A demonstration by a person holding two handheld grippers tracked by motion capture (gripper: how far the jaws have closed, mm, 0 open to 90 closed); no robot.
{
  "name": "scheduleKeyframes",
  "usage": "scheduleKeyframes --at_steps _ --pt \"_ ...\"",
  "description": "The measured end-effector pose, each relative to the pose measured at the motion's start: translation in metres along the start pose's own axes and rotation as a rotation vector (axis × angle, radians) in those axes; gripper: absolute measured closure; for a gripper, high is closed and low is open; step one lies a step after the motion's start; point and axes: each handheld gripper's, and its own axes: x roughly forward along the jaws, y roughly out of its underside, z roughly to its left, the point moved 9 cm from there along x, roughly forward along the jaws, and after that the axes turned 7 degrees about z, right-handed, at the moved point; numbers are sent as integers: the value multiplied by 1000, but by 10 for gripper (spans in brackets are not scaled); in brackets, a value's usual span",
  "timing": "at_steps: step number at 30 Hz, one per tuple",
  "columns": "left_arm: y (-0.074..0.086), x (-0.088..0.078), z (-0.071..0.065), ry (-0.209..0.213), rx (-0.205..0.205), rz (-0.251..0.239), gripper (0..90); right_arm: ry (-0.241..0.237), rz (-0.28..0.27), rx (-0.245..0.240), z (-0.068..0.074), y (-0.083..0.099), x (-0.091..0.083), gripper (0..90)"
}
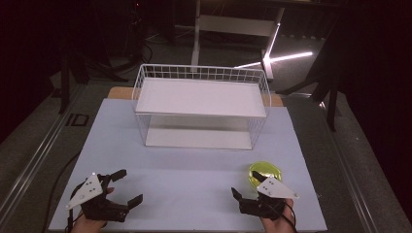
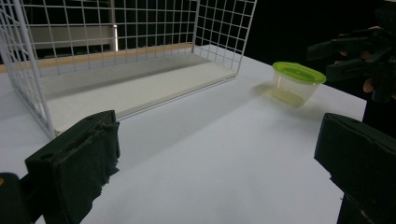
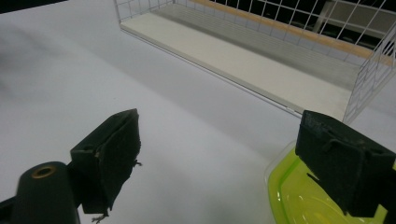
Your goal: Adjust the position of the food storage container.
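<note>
1. We're at the very start, nothing picked up yet. The tub (image 1: 265,174) with the green lid sits on the table (image 1: 194,174) at front right, well clear of the rack (image 1: 201,104).
2. Our right gripper (image 1: 245,187) is closest, jaws wide open, one pad overlapping the tub's rim in the right gripper view.
3. Next move, we reckon: swing right so the jaws straddle the tub, then squeeze.
4. Our left gripper (image 1: 130,186) hovers low at front left, jaws open too, holding nothing.
</note>
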Motion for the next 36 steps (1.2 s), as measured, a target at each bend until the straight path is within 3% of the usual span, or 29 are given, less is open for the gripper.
scheduleKeyframes --at_steps 5,9,12,16,17,19,21,25,28,32,36 --pt "1 2 -3 9 10 10 10 -24 4 23 1 0 0 139" --pt "-1 2 -7 19 16 1 10 -65 -16 -11 14 -11 -9 142" --pt "-2 2 -7 19 16 -5 10 -104 -30 -6 21 -19 -13 135" --pt "-1 2 -7 16 18 -1 10 -101 -69 -19 20 -34 -18 130" --pt "-1 2 -7 16 16 -3 10 -102 -101 -33 19 -42 -22 122" --pt "-2 2 -7 16 16 -7 10 -95 -100 -36 18 -44 -23 123" --pt "-2 2 -8 17 19 -7 10 -95 -109 -28 16 -48 -25 122" --pt "-1 3 -9 22 17 -2 10 -48 -84 0 1 -52 -21 117" --pt "-1 4 -9 26 16 -1 10 -59 -89 41 -7 -55 -19 118" --pt "0 4 -10 31 13 3 10 -35 -96 42 -16 -57 -19 132" --pt "0 5 -10 37 7 0 10 -1 -97 49 -34 -61 -20 135"
